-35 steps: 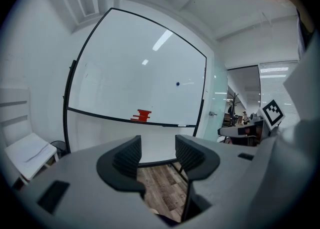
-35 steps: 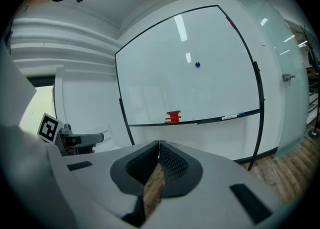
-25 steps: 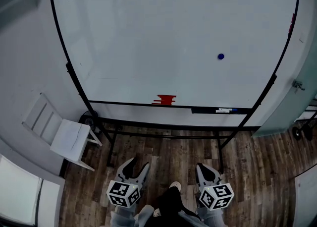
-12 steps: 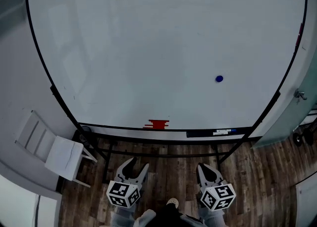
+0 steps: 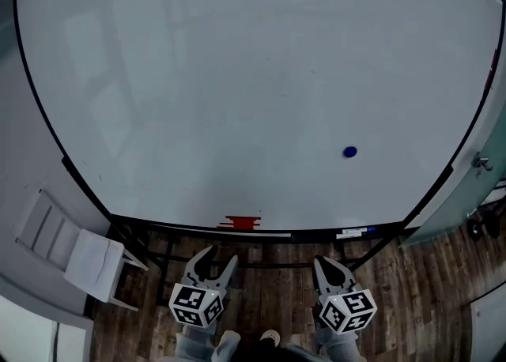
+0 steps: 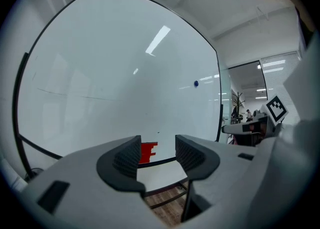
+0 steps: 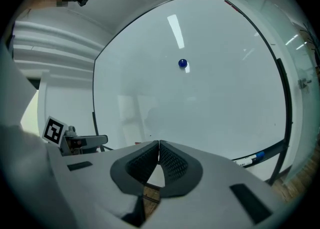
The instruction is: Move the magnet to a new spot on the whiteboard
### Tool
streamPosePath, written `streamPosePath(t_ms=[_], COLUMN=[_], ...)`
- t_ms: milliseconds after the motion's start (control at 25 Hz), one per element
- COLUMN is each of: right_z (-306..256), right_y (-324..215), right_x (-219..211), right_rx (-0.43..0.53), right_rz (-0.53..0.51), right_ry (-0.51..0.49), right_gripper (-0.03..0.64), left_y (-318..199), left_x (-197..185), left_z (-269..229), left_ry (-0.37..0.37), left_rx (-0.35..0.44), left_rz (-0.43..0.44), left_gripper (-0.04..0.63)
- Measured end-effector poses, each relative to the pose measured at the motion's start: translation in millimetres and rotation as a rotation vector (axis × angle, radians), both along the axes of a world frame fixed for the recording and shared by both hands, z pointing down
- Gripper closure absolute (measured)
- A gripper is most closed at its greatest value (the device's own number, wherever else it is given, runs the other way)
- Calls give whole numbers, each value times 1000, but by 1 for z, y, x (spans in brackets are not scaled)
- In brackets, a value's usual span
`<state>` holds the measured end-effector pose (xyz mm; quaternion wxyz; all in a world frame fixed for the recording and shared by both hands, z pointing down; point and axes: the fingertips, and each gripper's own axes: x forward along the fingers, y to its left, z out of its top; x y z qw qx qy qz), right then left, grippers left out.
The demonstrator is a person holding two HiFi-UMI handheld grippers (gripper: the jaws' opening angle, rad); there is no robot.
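Looking down from the head, the blue magnet (image 5: 349, 152) sits low right on the whiteboard (image 5: 237, 76). Left gripper view: the left tool (image 6: 157, 145) is spread wide. Right gripper view: the right tool (image 7: 159, 145) is pressed together.

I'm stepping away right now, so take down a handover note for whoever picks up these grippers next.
Left gripper: jaws apart, empty, held low in front of the whiteboard.
Right gripper: jaws together, empty, also low.
Blue magnet: on the board's lower right, above the right gripper, untouched.
Done: nothing yet.
Left: reach up, grip the magnet, set it on another spot of the board.
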<state>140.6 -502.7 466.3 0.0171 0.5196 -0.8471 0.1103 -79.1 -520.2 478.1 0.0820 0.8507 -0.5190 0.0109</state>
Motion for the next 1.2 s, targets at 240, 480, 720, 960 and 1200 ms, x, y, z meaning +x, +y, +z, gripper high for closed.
streamPosePath(t_ms=[240,480,720,960,1200], right_z=[-9,-17,-24,-36,-48], right_y=[-26,-39,-39,-40,-41], right_x=[1,3,10,35,66], right_rx=[30,63,93,113,140], right_rz=[-19,-38,-16,52,125], right_ry=[-3,30,36,30,42], right_gripper=[589,589,589,589,589], left_y=[-29,-47,-54,-64,-71], left_x=[7,16,42,67,106], left_z=[-10,-19,-33,-46,-67], left_ry=[0,-11,-23,-33,-70], left_rx=[39,86,128,154,215], left_rz=[10,17,78,130,212], left_gripper=[390,390,390,390,390])
